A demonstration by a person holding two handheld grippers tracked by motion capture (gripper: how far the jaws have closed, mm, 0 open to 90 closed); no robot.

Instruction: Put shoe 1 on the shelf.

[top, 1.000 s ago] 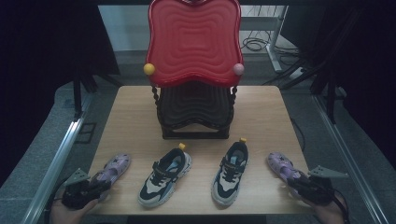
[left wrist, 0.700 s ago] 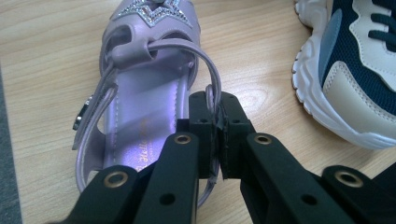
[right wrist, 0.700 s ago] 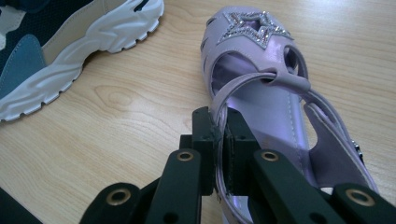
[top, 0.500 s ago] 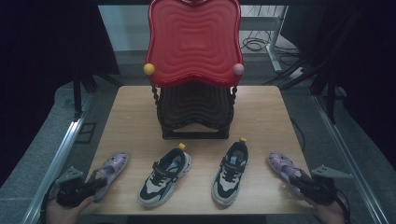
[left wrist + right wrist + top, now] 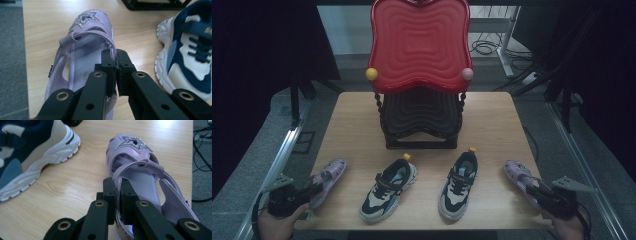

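Note:
Two lilac sandals with a glittery star on the toe lie at the table's front corners. My left gripper is shut on the left sandal. In the left gripper view its jaws pinch the right side wall of that sandal beside the strap. My right gripper is shut on the right sandal. In the right gripper view its jaws clamp the left side wall of that sandal. Both sandals rest on the wood.
Two navy-and-white sneakers lie between the sandals, toes toward me. A red wavy tray stands on a black rack at the back middle of the wooden table. Cables lie on the floor at the far right.
My left gripper has edged slightly toward the table's left edge with the sandal in it. The right gripper and both sneakers have stayed where they were.

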